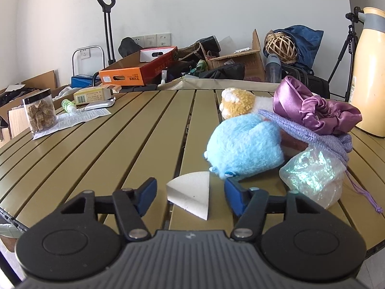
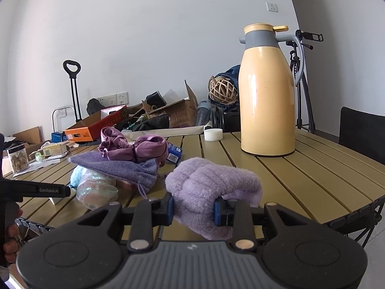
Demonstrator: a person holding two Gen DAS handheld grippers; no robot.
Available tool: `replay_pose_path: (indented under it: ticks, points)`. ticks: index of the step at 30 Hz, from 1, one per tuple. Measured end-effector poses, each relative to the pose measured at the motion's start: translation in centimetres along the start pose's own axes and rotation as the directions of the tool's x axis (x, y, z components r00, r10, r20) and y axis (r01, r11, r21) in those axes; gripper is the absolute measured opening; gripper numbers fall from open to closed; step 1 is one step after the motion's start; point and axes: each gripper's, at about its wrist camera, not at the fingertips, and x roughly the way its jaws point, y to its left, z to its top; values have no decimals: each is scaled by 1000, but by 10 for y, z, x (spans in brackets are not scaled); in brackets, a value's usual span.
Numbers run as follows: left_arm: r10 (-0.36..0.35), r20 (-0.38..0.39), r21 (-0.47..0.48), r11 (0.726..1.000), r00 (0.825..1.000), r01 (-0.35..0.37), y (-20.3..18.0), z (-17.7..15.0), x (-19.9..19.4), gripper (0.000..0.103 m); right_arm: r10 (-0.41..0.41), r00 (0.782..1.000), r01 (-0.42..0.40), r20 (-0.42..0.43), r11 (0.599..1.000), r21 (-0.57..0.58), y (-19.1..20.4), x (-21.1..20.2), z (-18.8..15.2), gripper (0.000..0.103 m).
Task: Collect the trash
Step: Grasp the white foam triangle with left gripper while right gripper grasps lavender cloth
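Straddling the folded paper scrap (image 1: 190,196) on the bench (image 1: 120,132), your left claw (image 1: 190,196) is open, pads clear of it on both sides; your right claw (image 2: 193,208) grips the purple towel (image 2: 211,187).

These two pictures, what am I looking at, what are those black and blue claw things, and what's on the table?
No robot here: a person carries a hand-held claw in each hand, each with a camera looking along its fingers. One picture comes from the left claw, the other from the right claw. The left one stands open around a white wedge-shaped scrap, not yet pinching it. The right one is shut on a fluffy purple cloth. On the slatted table lie a blue plush toy, purple pouches, a snack jar and a yellow thermos jug.
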Motion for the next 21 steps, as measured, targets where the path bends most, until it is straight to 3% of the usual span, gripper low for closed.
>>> replay_pose_path:
  ticks: [2, 6, 21]
  points:
    - [-17, -7, -1, 1000, 1000, 17, 0, -1, 1, 47, 3, 1000, -3, 3, 1000, 2, -1, -1, 1, 29]
    - [-12, 2, 4, 1000, 1000, 12, 0, -2, 1, 36, 10, 1000, -10, 9, 1000, -2, 0, -4, 0, 29]
    - [-35, 46, -6, 999, 998, 35, 5, -10, -19, 33, 43, 998, -41, 49, 998, -50, 10, -20, -1, 29]
